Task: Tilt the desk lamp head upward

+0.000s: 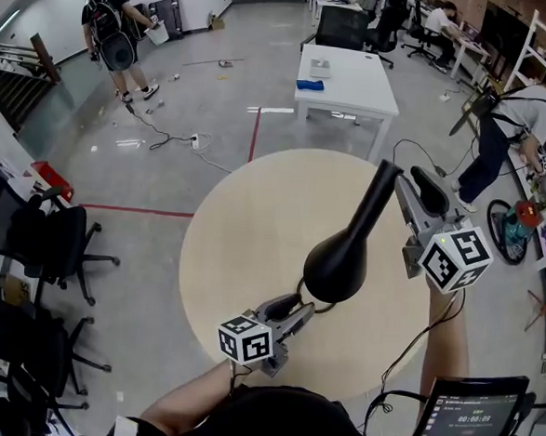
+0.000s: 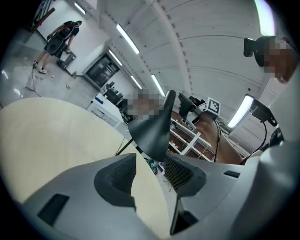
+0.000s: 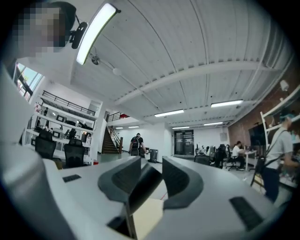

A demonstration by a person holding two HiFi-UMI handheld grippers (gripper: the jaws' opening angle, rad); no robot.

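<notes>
**A:** First entry?

**B:** Desk lamp, matt black throughout. The lamp head is a smooth cone, bulbous at the wide end, and it narrows into a long straight neck. The lamp is above the near right part of the worktop. Its wide end is toward the person, and the neck slants away toward the right gripper. A thin black rod runs below the head.

**A:** What carries it?

**B:** Worktop: round, pale beige, flat, with a dull even surface.

**A:** Second entry?

**B:** Left gripper: a grey moulded shell with two dark pads that have finely cross-hatched faces. The jaws are spread, and the beige worktop shows through the gap. The wide rim of the lamp head sits just past the pad tips, close to one of them. I cannot tell whether they touch.

**A:** Third entry?

**B:** Right gripper: the same grey shell, with dark textured pads. It is held beside the far end of the neck. The jaws are spread wide. A dark rounded bar lies in the gap, leaning along one pad and clear of the other.

**A:** Surroundings?

**B:** Floor: grey and glossy. Office chairs: black, at the left. Table: white and rectangular, beyond the worktop.
</notes>
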